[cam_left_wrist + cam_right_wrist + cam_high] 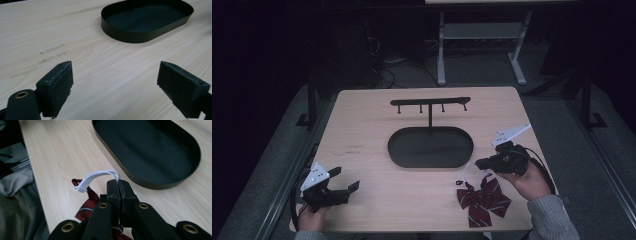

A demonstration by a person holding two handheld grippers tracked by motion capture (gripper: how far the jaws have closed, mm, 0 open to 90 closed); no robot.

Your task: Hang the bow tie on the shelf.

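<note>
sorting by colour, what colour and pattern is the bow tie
Dark red with thin pale stripes; the bow tie shows best in the high view.

A dim lab — wooden table (362, 115), cables (384, 67), desk frame (442, 50) behind.

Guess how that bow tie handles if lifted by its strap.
The bow tie is cloth, so it is probably light and floppy, dangling below the white strap. That thin strap bends in a loop from the shut right gripper, so the bow would likely swing.
</note>
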